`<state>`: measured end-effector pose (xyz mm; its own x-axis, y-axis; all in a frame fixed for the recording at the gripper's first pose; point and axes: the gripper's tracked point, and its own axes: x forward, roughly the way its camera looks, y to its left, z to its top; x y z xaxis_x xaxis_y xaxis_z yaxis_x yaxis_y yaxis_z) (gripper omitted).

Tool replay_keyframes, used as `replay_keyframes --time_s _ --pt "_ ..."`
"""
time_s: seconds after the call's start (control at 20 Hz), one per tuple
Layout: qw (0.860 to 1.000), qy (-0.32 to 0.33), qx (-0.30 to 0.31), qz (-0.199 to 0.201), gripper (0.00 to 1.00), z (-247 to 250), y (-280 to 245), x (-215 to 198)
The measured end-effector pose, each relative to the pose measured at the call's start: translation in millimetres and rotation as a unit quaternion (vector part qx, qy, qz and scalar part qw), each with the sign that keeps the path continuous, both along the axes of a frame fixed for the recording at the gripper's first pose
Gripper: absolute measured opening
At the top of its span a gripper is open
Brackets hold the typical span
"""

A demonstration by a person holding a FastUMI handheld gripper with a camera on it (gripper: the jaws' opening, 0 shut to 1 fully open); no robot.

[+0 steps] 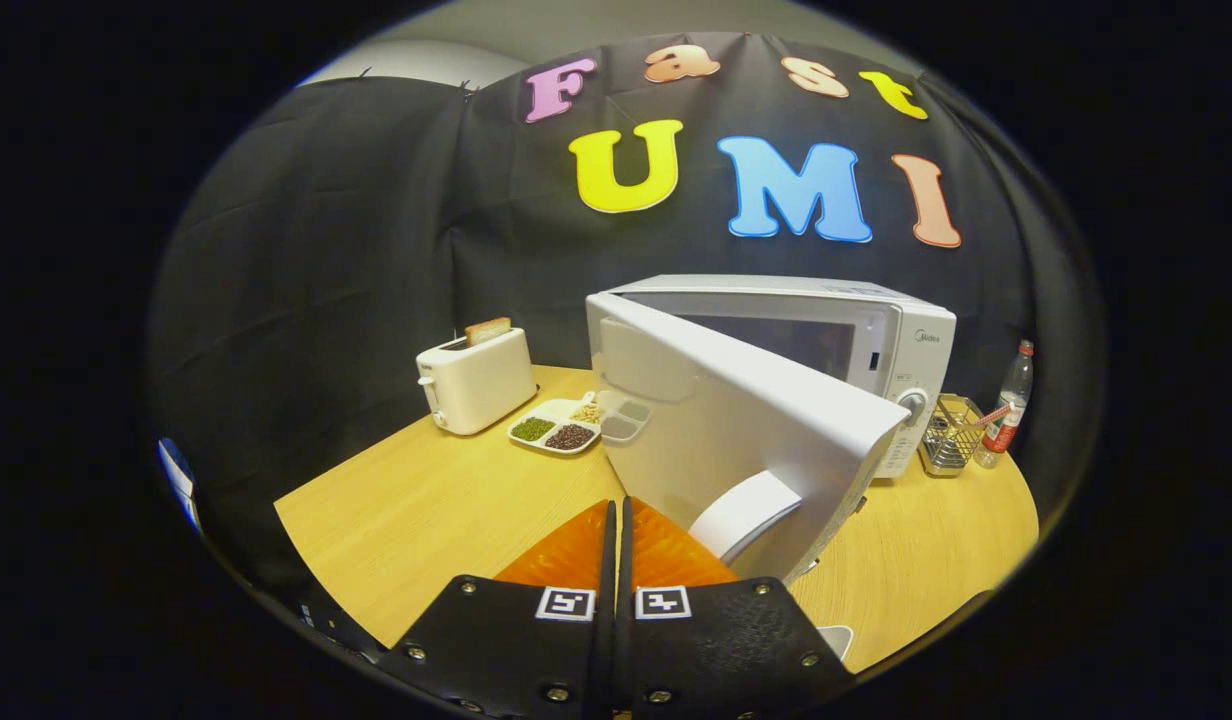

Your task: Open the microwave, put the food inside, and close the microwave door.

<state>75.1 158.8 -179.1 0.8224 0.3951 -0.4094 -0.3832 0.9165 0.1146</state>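
held low over the near edge of the wooden table, the gripper has its two fingers pressed together with barely a slit between them, and nothing is caught there. just ahead of the fingers and a little to their right, the microwave door stands swung wide out toward the gripper, its inner face showing, with a curved white handle at its near lower end close to the fingertips. beyond the door sits the white microwave itself, its cavity open and dim inside, a round knob on its control panel at the right. left of the door, a white divided tray lies on the table with dark beans, green beans and pale grains in separate compartments; part of it is seen through the door's lower corner. further left stands a white toaster with a slice of toast sticking up from its slot. right of the microwave, a wire basket holds some utensils, and just beside it stands a clear bottle with a red label and cap.
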Motion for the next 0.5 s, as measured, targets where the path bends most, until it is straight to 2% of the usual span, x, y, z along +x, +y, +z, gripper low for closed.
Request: replay_keyframes --time_s 0.5 --pt "0.998 0.007 0.005 -0.061 0.01 -9 -56 75"
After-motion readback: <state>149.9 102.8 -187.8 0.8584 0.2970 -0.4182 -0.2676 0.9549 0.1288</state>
